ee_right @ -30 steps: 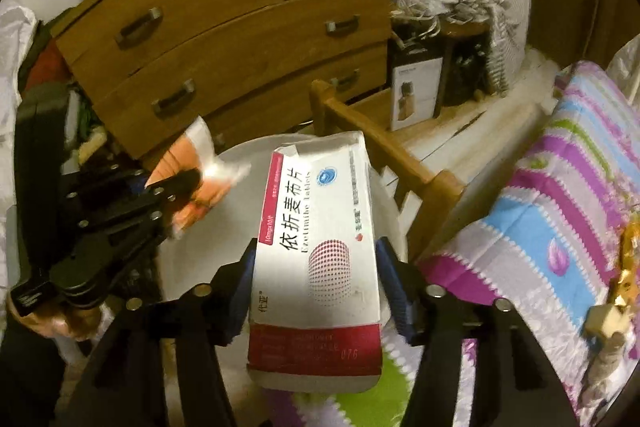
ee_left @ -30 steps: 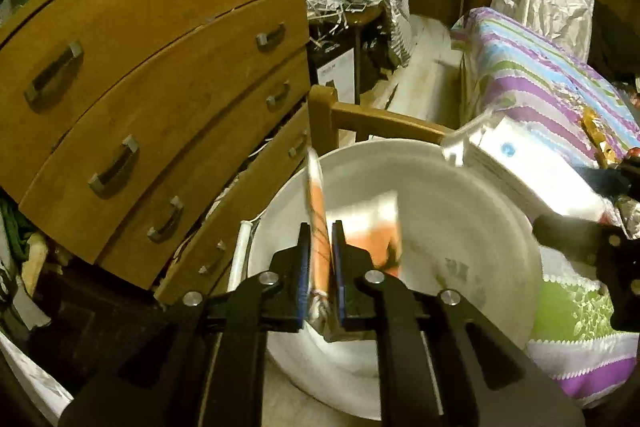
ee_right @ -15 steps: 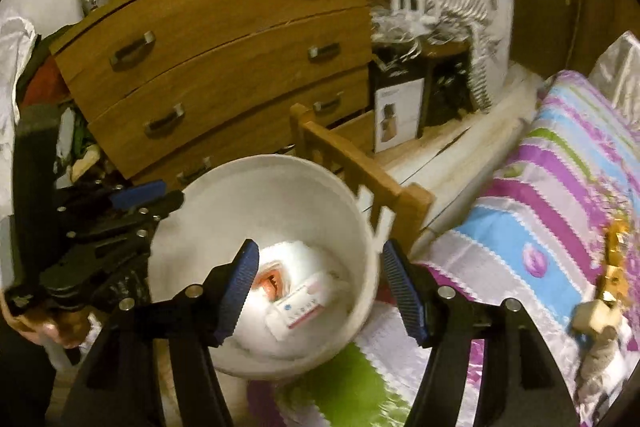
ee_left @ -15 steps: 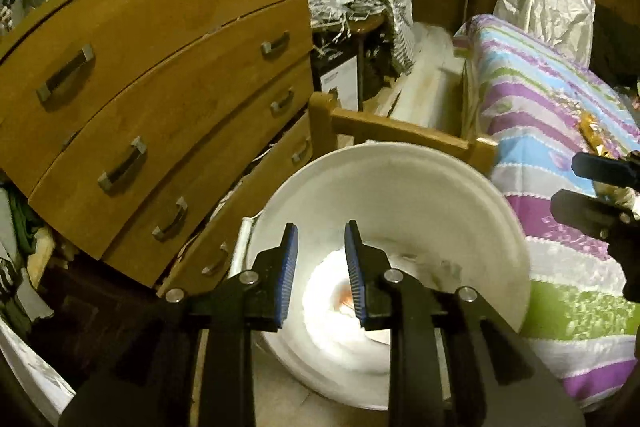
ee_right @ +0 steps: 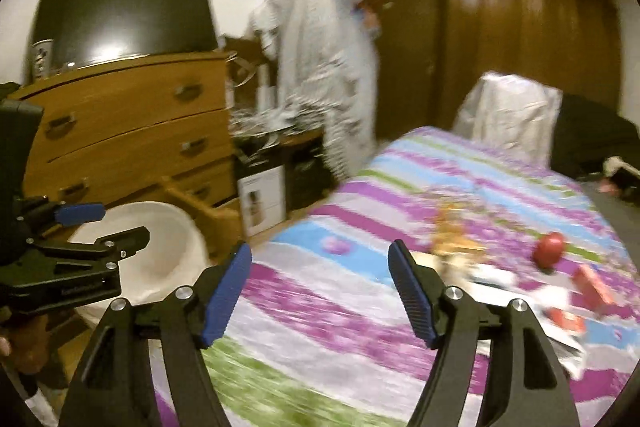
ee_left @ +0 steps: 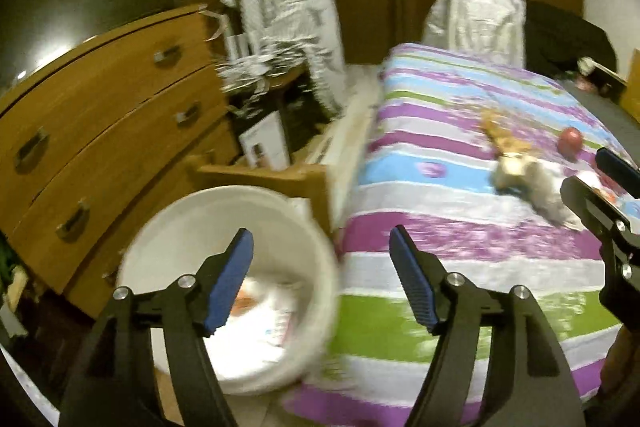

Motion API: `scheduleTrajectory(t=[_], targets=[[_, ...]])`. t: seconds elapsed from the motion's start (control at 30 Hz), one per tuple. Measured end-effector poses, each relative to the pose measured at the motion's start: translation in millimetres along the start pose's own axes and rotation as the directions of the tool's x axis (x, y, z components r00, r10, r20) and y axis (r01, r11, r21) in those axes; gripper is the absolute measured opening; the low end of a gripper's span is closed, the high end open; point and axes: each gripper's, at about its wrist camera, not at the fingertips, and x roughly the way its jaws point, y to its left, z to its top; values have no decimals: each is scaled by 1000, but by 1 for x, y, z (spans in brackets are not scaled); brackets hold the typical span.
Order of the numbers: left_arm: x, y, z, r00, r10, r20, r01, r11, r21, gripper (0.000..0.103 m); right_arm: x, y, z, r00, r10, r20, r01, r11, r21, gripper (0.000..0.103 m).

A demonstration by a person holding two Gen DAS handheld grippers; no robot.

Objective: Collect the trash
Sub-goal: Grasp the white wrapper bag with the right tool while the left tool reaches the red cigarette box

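— What can you actually make out right now?

— Not much sharply; both views are smeared. My left gripper [ee_left: 320, 259] has just been opening, and its fingers [ee_left: 230, 281] stand apart with nothing between them. My right gripper [ee_right: 318, 273] has also just spread a little wider, and it is empty too.

— Where is the trash?

— Some lies in the bottom of the white bucket [ee_left: 192, 219], which stands on the floor at the foot corner of the bed [ee_left: 460, 239], beside the dresser [ee_left: 100, 131]. My left finger covers part of it; I see an orange scrap [ee_left: 244, 303] and a white box [ee_left: 280, 327], blurred. I cannot tell which way that box's long side runs.

— And on the bed?

— More pieces lie near the right edge of the striped cover: a red round thing [ee_right: 550, 247], a red carton [ee_right: 592, 281] lying slantwise with its long side running from upper left down to lower right, a golden crumpled wrapper [ee_right: 450, 237], and white papers [ee_right: 492, 273]. The lowest papers are cut off by my right finger and the frame's rim. What any label says is too blurred to read.
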Motion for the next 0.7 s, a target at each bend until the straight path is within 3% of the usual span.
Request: scheduleTrajectory(t=[0.13, 0.37, 0.43, 0.63, 0.7], targets=[[4, -45, -3, 999, -48, 7, 48, 999, 26, 74, -29, -47, -30, 991, -119, 55, 119, 993, -12, 80], [15, -106, -10, 992, -124, -23, 125, 992, 33, 77, -54, -139, -83, 971, -236, -18, 236, 972, -14, 92], [19, -120, -14, 990, -138, -41, 139, 990, 39, 77, -53, -168, -98, 968, -238, -75, 236, 971, -38, 98], [30, -144, -32, 979, -172, -108, 177, 983, 42, 78, -8, -228, -122, 945, -233, -231, 180, 957, -226, 98], [32, -147, -37, 977, -176, -123, 182, 983, 37, 78, 14, -243, -124, 939, -201, -280, 119, 951, -284, 98]])
